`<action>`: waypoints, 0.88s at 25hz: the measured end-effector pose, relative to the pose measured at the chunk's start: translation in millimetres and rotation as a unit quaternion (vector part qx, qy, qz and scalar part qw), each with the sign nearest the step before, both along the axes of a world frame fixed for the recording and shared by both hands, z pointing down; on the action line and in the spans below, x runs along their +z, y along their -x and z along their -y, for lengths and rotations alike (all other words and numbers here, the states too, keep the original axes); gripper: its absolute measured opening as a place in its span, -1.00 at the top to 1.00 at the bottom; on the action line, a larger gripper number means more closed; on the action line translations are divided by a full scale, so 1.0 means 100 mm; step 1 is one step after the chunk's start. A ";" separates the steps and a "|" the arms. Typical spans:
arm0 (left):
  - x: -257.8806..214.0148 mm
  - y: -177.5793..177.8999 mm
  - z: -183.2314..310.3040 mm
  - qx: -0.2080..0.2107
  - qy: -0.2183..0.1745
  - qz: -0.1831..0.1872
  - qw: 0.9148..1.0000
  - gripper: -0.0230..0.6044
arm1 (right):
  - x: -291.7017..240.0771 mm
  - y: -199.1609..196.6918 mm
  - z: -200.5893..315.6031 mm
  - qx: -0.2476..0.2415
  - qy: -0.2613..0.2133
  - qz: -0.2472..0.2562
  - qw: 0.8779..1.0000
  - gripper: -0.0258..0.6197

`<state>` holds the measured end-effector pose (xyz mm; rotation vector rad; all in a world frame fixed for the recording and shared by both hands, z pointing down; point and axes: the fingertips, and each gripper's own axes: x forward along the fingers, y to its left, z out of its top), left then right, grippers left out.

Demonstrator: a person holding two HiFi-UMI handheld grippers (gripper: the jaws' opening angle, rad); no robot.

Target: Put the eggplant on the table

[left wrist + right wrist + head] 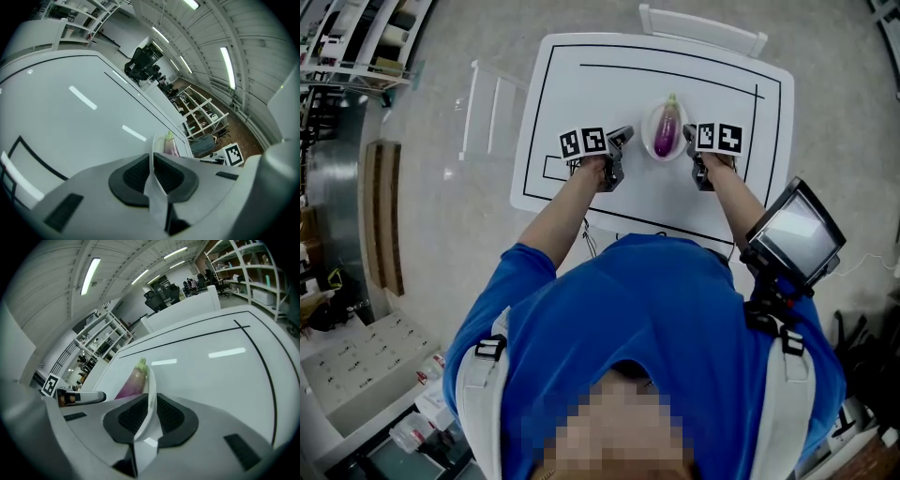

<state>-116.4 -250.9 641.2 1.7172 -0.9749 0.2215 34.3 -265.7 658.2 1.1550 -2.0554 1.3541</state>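
Purple eggplant (667, 129), green cap pointing away from both claws, lying in a small white plate (650, 141) carried between them. Left gripper (625, 139) pinched on the plate's rim, thin edge clamped between the ribbed pads (136, 174); right gripper (690, 137) likewise nipped onto the opposite rim. From the left claw, eggplant just ahead and to the right of the tips; from the right claw, just ahead and to the left. Plate low over, or perhaps already resting on, the white table (581, 94); hard to tell which. To finish well, probably: hold both pinches firm and level, lower together so neither side dips and rolls the eggplant out, set the plate flat inside the black lines (546, 103), loosen each claw only once the base sits steady.
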 end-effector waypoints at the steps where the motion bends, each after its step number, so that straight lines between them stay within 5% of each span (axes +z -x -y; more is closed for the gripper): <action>1: 0.00 0.01 -0.01 -0.002 0.000 -0.002 1.000 0.83 | 0.01 0.00 0.00 -0.004 -0.001 -0.004 1.000 0.82; 22: -0.09 0.12 -0.18 -0.030 -0.009 -0.020 0.999 0.83 | 0.08 -0.02 0.00 -0.041 0.002 -0.030 0.999 0.82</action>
